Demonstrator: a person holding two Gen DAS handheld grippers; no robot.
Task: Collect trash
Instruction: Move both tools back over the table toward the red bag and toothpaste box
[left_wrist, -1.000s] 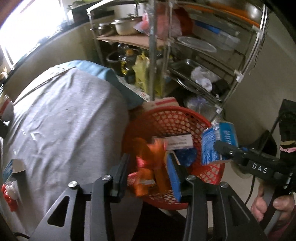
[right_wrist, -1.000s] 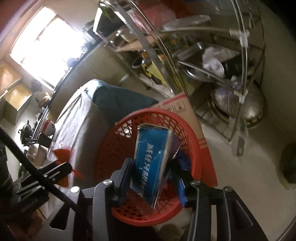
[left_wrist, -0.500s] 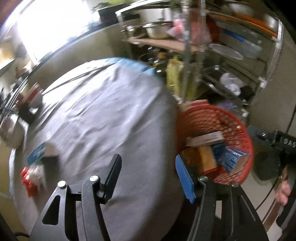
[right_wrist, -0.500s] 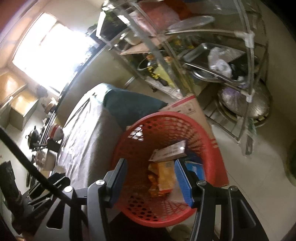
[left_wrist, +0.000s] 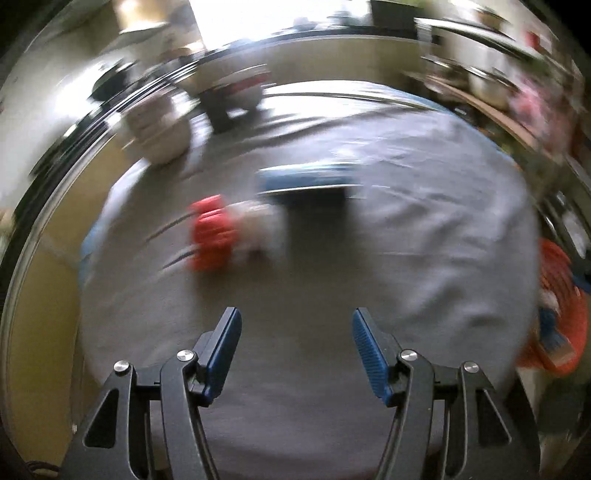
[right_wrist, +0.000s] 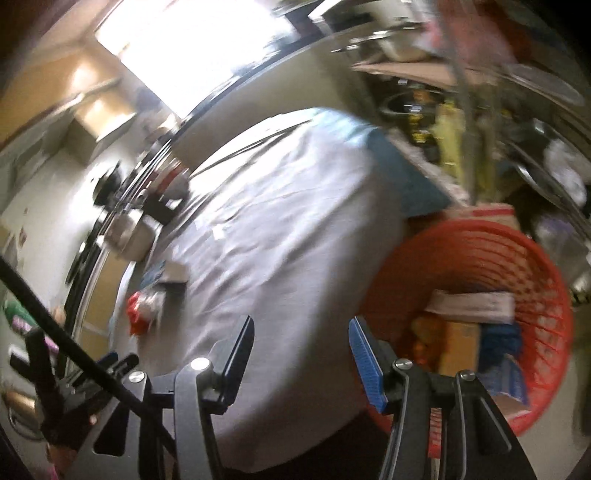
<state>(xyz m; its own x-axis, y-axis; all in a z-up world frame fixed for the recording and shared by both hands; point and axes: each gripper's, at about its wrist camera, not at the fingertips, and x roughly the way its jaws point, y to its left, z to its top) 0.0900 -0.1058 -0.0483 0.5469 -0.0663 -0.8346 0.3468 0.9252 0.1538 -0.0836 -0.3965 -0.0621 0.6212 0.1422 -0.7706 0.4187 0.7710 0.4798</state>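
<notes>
Now both grippers, left gripper (left_wrist: 296, 341) opening and right gripper (right_wrist: 301, 349) spread, hang empty over the grey-clothed table (left_wrist: 424, 229). Remaining red wrapper (left_wrist: 212, 232) and blue box (left_wrist: 303, 184) lie ahead; the red basket (right_wrist: 546, 295) sits beside the table for drops.

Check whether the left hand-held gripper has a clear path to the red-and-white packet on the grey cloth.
Probably yes: the left hand-held gripper is opening and empty, with only bare grey cloth before the red-and-white packet.
</notes>
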